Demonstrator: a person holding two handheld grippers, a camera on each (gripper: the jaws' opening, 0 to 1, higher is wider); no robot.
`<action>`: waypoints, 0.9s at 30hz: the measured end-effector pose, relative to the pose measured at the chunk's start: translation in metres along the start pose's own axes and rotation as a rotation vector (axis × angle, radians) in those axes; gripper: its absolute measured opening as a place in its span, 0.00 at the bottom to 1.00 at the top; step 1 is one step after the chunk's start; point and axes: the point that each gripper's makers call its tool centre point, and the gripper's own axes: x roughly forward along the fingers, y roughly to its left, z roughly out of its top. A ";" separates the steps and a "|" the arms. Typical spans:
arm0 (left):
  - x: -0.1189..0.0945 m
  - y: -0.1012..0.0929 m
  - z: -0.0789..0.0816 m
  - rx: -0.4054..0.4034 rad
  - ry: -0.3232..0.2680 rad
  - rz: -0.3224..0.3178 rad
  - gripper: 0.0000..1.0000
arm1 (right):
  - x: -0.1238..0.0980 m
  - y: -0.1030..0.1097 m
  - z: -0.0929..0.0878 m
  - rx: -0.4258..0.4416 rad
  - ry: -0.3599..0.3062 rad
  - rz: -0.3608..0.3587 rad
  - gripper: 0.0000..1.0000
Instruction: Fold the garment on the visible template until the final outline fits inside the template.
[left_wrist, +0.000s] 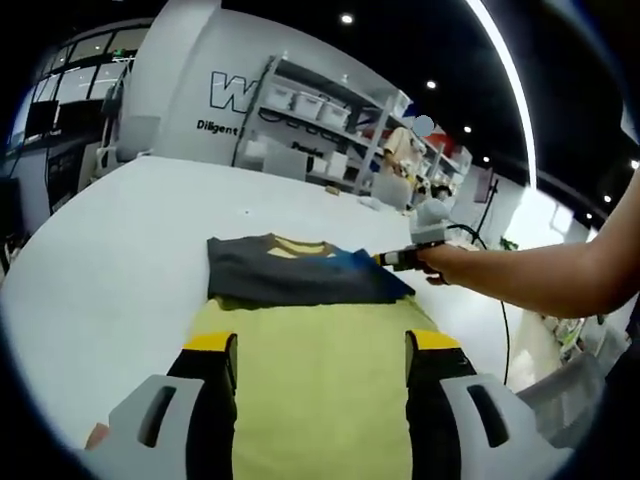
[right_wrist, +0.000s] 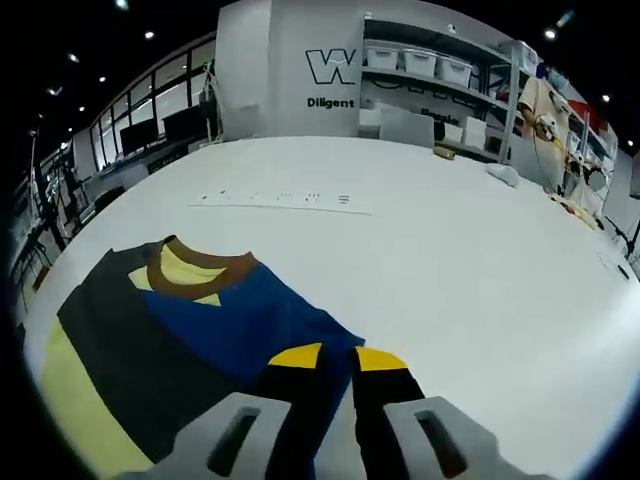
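On the white bench | garment lies flat, sleeve half folded | right gripper fingers clamped on blue sleeve edge to fold it | left gripper fingers apart, hovering over the yellow hem

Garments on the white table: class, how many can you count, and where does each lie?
1. A single garment lies flat on the white table, its collar end beyond the open left gripper. The right gripper is at its blue edge. Nothing suggests another hidden.

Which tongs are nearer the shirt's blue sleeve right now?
Right. The right tongs sit closed at the edge of the blue fabric sleeve; the left tongs hang open over the yellow body, short of it.
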 end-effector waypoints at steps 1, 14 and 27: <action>0.000 0.000 0.000 -0.001 -0.001 0.000 0.63 | 0.000 -0.001 0.000 -0.003 0.001 -0.003 0.04; 0.000 0.001 0.000 -0.003 0.000 0.000 0.63 | -0.008 -0.007 0.007 -0.065 -0.032 -0.031 0.00; 0.001 -0.004 -0.001 0.001 0.009 -0.017 0.62 | -0.014 -0.031 -0.001 -0.024 -0.037 -0.071 0.00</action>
